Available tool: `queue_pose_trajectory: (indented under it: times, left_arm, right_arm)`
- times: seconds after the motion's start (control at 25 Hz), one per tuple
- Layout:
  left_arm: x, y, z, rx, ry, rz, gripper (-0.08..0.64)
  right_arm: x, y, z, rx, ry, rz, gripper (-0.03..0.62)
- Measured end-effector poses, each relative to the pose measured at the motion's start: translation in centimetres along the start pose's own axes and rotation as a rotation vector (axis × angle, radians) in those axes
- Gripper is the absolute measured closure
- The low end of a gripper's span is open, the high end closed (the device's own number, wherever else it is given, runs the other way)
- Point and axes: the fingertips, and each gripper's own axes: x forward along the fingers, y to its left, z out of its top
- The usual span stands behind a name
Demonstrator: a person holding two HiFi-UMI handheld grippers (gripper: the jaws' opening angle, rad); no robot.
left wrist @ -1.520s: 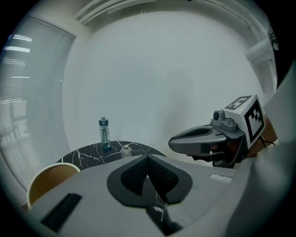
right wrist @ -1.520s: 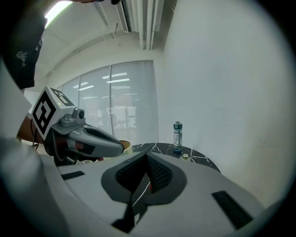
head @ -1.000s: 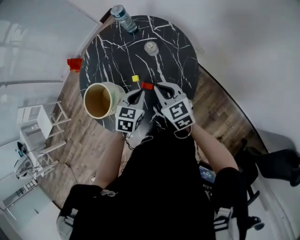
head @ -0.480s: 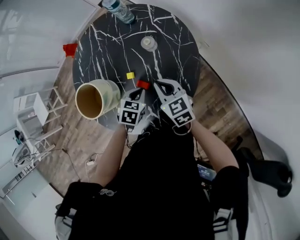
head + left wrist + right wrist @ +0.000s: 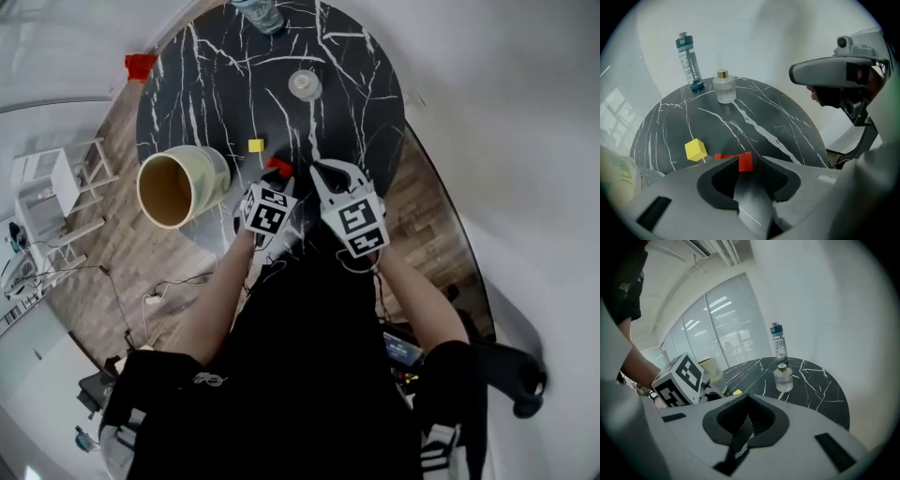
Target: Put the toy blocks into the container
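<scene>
Far left stands the cream container (image 5: 173,187), mouth open, near the edge of the black marble table (image 5: 347,56). Just right of the container and a touch further in lies the yellow block (image 5: 255,145), on its own, with nothing reaching for it.

Next along, to the right of the container, is the red block (image 5: 740,161), flat on the table. And here's the left gripper (image 5: 276,182), tipped steeply down right over it! Its jaws have just been opening and stand partly apart. The near end of the red block shows in the gap at their tips, but the pads aren't pressing on it.

The block's long axis runs sideways across that gap, trailing off toward the container side. So it looks like only the thicker end is lined up for a pinch.

Further right of the container hovers the right gripper (image 5: 325,173). Its jaws are together with nothing between them, pointing out over the table, beside the red block but off to its side.

The left gripper is plainly nearer both the red block and the container, so this pick looks like its job, with a short carry leftward to follow.
</scene>
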Motion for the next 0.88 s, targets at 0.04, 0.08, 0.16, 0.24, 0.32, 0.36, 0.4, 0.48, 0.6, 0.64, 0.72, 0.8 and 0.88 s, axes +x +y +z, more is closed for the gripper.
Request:
queue_pose_trajectory:
  times: [0.04, 0.08, 0.16, 0.24, 0.32, 0.36, 0.4, 0.48, 0.6, 0.64, 0.72, 0.8, 0.88]
  left_arm:
    - [0.4, 0.1, 0.0, 0.005, 0.009, 0.009, 0.457]
    - [0.6, 0.2, -0.1, 0.01, 0.019, 0.018, 0.457]
    - [1.1, 0.1, -0.2, 0.017, 0.039, 0.027, 0.457]
    - [1.5, -0.1, -0.4, 0.017, 0.057, 0.024, 0.457]
    - [1.7, 0.0, -0.5, 0.024, 0.069, 0.033, 0.457]
    - [1.8, 0.1, -0.6, 0.027, 0.074, 0.042, 0.457]
    - [1.9, 0.3, -0.6, 0.028, 0.078, 0.05, 0.457]
    - [1.9, 0.4, -0.6, 0.027, 0.084, 0.058, 0.462]
    - [1.9, 0.3, -0.7, 0.048, 0.092, 0.064, 0.465]
    - [1.8, 0.4, -0.7, 0.059, 0.094, 0.07, 0.466]
    - [1.7, 0.5, -0.7, 0.077, 0.091, 0.083, 0.472]
    - [1.6, 0.6, -0.7, 0.078, 0.079, 0.089, 0.477]
    - [1.3, 0.6, -0.5, 0.065, 0.057, 0.09, 0.486]
  right_arm:
    - [0.0, -0.2, 0.0, -0.001, 0.004, 0.003, 0.595]
    - [0.1, -0.4, 0.0, -0.002, 0.007, 0.006, 0.595]
    - [0.1, -0.8, 0.0, -0.001, 0.013, 0.012, 0.595]
    - [0.2, -1.2, -0.1, 0.0, 0.019, 0.018, 0.595]
    - [0.4, -1.3, 0.0, -0.002, 0.024, 0.026, 0.595]
    - [0.5, -1.3, 0.0, -0.003, 0.025, 0.031, 0.595]
    - [0.6, -1.3, 0.0, -0.003, 0.027, 0.036, 0.595]
    - [0.8, -1.1, -0.2, -0.001, 0.029, 0.046, 0.595]
    - [0.9, -0.8, -0.5, 0.004, 0.036, 0.059, 0.595]
    - [1.0, -0.8, -0.6, 0.005, 0.038, 0.062, 0.595]
    - [1.1, -0.6, -0.7, 0.005, 0.04, 0.068, 0.595]
    - [1.2, -0.4, -0.8, 0.005, 0.04, 0.073, 0.595]
    - [1.3, -0.2, -1.0, 0.005, 0.044, 0.076, 0.595]
